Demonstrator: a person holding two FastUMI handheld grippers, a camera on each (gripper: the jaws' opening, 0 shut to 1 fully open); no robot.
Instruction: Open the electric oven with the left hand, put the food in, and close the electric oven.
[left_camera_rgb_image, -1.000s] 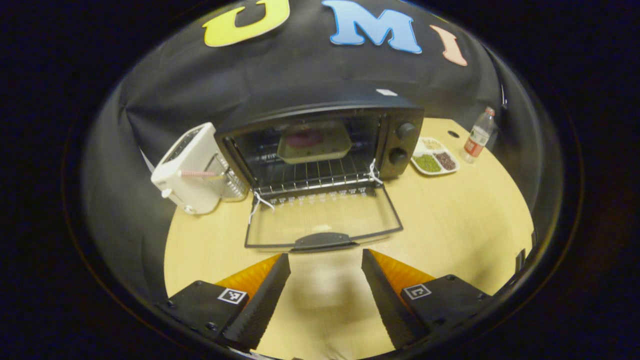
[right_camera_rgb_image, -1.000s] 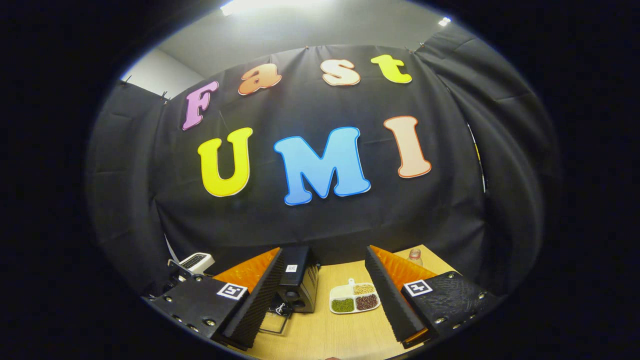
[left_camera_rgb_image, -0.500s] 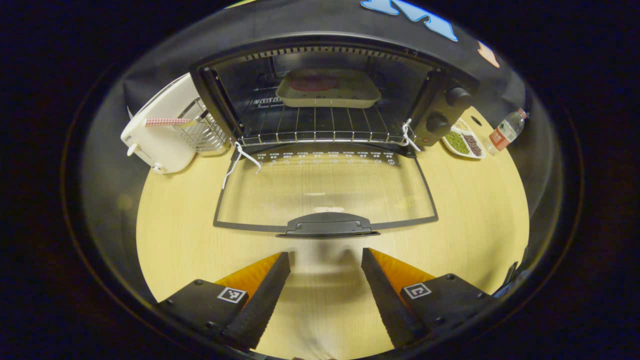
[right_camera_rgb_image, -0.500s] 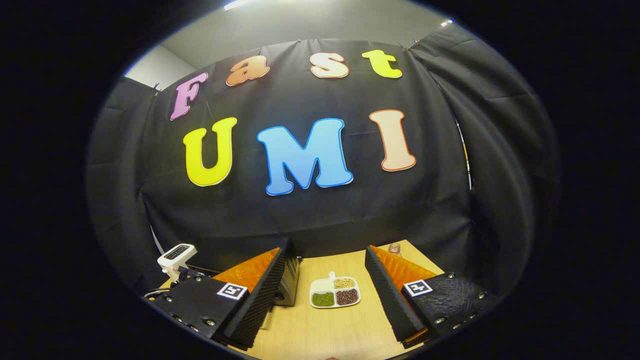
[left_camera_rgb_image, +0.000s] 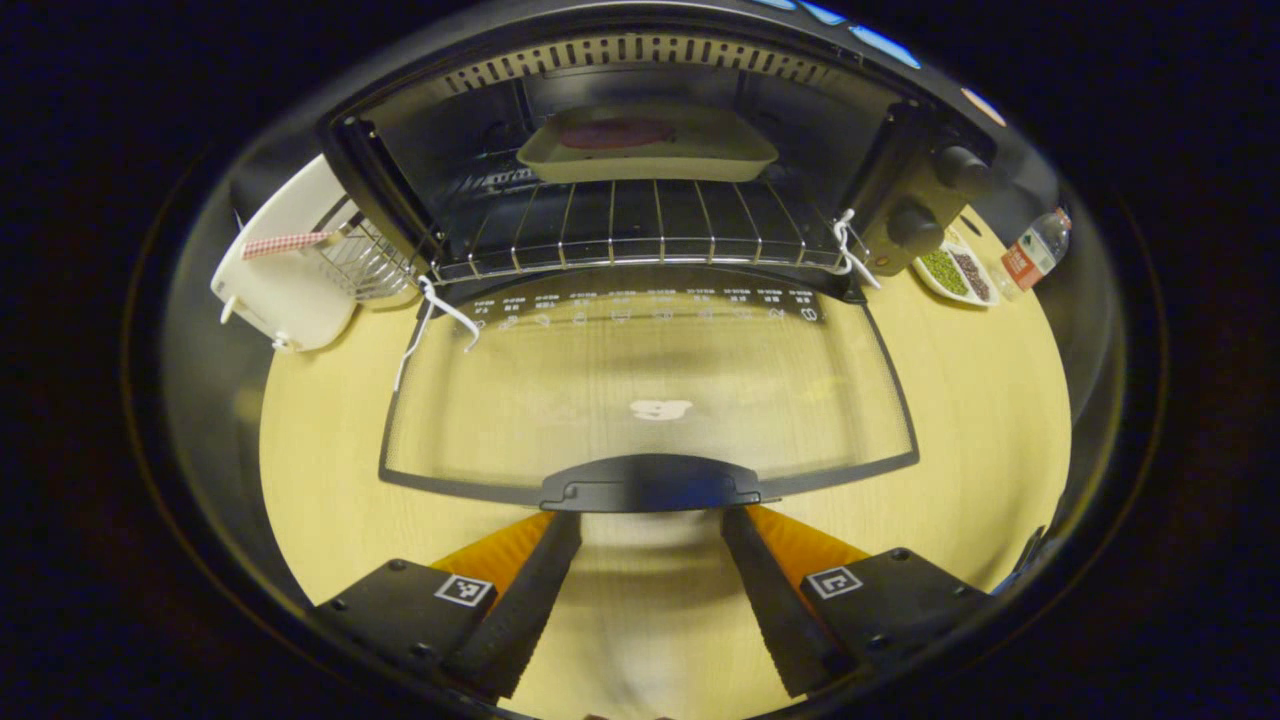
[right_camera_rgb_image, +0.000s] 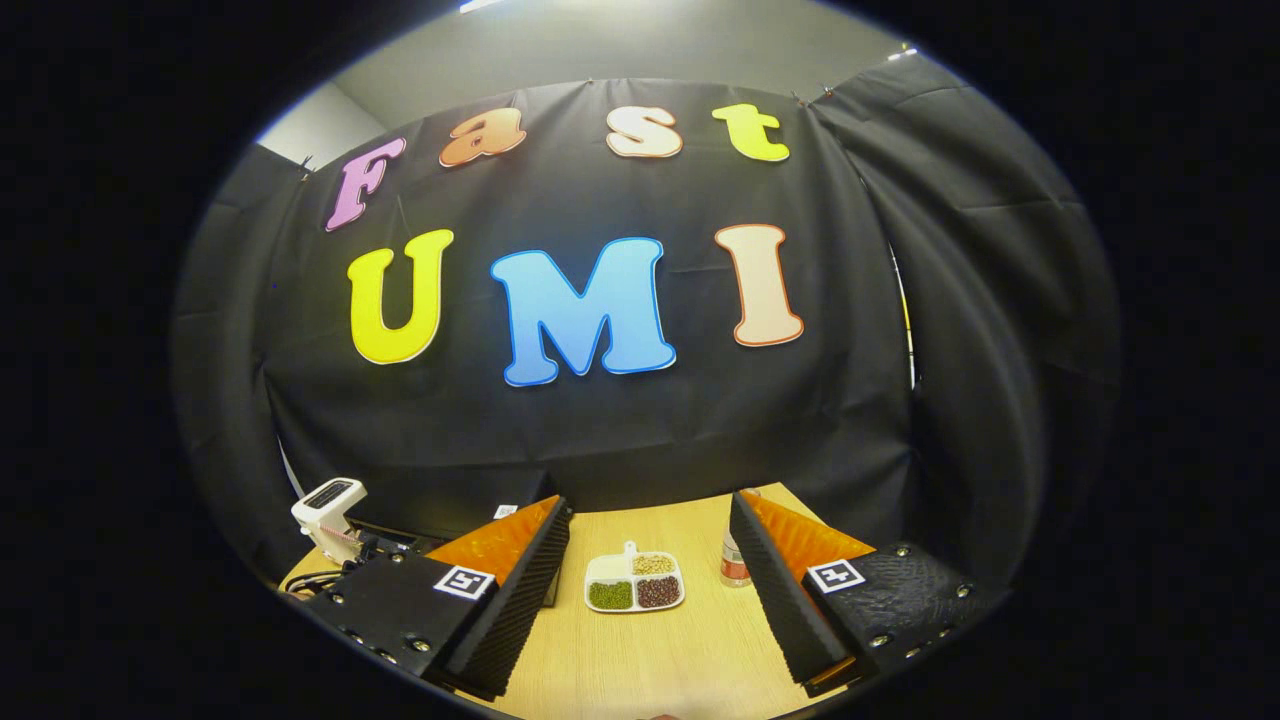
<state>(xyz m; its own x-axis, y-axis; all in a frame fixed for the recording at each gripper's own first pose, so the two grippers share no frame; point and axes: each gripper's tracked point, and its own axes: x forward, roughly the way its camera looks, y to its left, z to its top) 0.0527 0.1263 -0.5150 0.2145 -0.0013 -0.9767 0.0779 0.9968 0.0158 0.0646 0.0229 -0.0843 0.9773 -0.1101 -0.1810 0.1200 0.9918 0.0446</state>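
Observation:
The black electric oven (left_camera_rgb_image: 905, 190) stands open, its glass door (left_camera_rgb_image: 650, 390) lying flat toward me on the wooden table. A pale baking tray (left_camera_rgb_image: 648, 152) holding dark reddish food (left_camera_rgb_image: 612, 132) rests on the wire rack (left_camera_rgb_image: 640, 225) deep inside. The door's black handle (left_camera_rgb_image: 652, 484) lies just beyond my left gripper (left_camera_rgb_image: 650, 560), which is open with nothing between its fingers. In the right gripper view, my right gripper (right_camera_rgb_image: 650, 585) is open and held above the table, and a top corner of the oven (right_camera_rgb_image: 460, 495) shows at lower left.
A white toaster (left_camera_rgb_image: 285, 275) with a wire basket stands left of the oven. Right of it lie a divided dish of beans (left_camera_rgb_image: 955, 275) and a water bottle (left_camera_rgb_image: 1035, 245). The dish (right_camera_rgb_image: 635, 583) and bottle (right_camera_rgb_image: 733, 562) sit between the right gripper's fingers, farther off.
My left gripper has moved forward and lower toward the open door, so the handle now sits right at its fingertips. The right gripper has drifted slightly, staying open.

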